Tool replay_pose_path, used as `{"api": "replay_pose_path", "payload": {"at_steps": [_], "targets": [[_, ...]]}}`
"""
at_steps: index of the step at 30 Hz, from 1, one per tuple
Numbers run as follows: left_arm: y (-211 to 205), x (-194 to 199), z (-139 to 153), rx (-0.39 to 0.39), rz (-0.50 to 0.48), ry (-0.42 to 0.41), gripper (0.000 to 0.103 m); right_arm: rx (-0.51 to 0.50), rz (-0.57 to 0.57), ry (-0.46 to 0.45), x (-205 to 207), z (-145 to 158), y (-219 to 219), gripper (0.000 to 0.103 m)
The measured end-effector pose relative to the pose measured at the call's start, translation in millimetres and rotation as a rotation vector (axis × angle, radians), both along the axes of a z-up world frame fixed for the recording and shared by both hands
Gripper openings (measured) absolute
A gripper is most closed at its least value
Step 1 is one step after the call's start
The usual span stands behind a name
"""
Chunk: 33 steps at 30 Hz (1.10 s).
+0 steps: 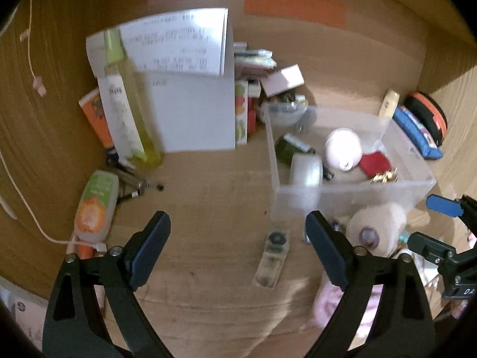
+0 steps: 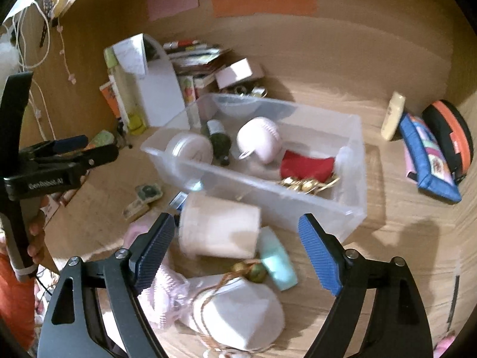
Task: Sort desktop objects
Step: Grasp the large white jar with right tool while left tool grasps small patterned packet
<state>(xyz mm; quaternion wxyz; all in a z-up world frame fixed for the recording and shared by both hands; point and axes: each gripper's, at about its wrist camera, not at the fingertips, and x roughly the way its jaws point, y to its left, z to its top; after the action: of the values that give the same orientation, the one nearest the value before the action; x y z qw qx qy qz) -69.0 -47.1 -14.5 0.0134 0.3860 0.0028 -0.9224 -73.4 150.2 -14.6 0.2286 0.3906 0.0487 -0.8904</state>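
Note:
A clear plastic bin stands on the wooden desk; it also shows in the left wrist view. It holds a tape roll, a dark green bottle, a pale pink ball, a red pouch and gold clips. A tissue roll lies in front of the bin, beside a mint case and a white lid with twine. My right gripper is open over the tissue roll. My left gripper is open and empty above a small clear case.
A white box, a yellow bottle and tubes stand at the back left. A blue pencil case, an orange-black case and a cream tube lie at the right. Pink fabric lies near the front.

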Motion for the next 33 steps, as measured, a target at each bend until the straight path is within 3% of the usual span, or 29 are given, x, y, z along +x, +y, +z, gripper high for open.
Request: {"api": "replay_pose_path", "payload": {"at_steps": [8,14,16,18,25,29,33], "targets": [[-2.5,-1.7,-29.2,0.012,-0.026,-0.062,0.093,0.072,-0.014,-0.048,-5.2,-23.5,-25.3,0.083],[4.1,-10.6,-53.1,0.016,-0.052,-0.126,0.093,0.005,-0.069,-0.077,-16.8,-33.3,-21.4,0.083],[7.5,-12.5,-57.4,-0.004,-0.05,-0.129,0.093,-0.022,-0.066,-0.096,-19.6,-37.2,-18.0,0.077],[9.0,-15.9,-61.2,-0.014,-0.033,-0.133,0.093,-0.016,-0.037,-0.106,-20.1,-40.3,-18.5,0.065],[14.0,-25.3,-61.6,0.002,-0.055,-0.125,0.092,-0.02,-0.016,-0.092,-17.8,-39.4,-17.2,0.065],[21.8,-29.6,-62.5,-0.019,-0.075,-0.13,0.078,-0.033,-0.011,-0.091,-17.8,-38.3,-14.4,0.065],[24.6,-33.8,-64.6,-0.016,-0.085,-0.135,0.071,-0.038,-0.01,-0.085,-16.3,-37.5,-10.7,0.064]]}}
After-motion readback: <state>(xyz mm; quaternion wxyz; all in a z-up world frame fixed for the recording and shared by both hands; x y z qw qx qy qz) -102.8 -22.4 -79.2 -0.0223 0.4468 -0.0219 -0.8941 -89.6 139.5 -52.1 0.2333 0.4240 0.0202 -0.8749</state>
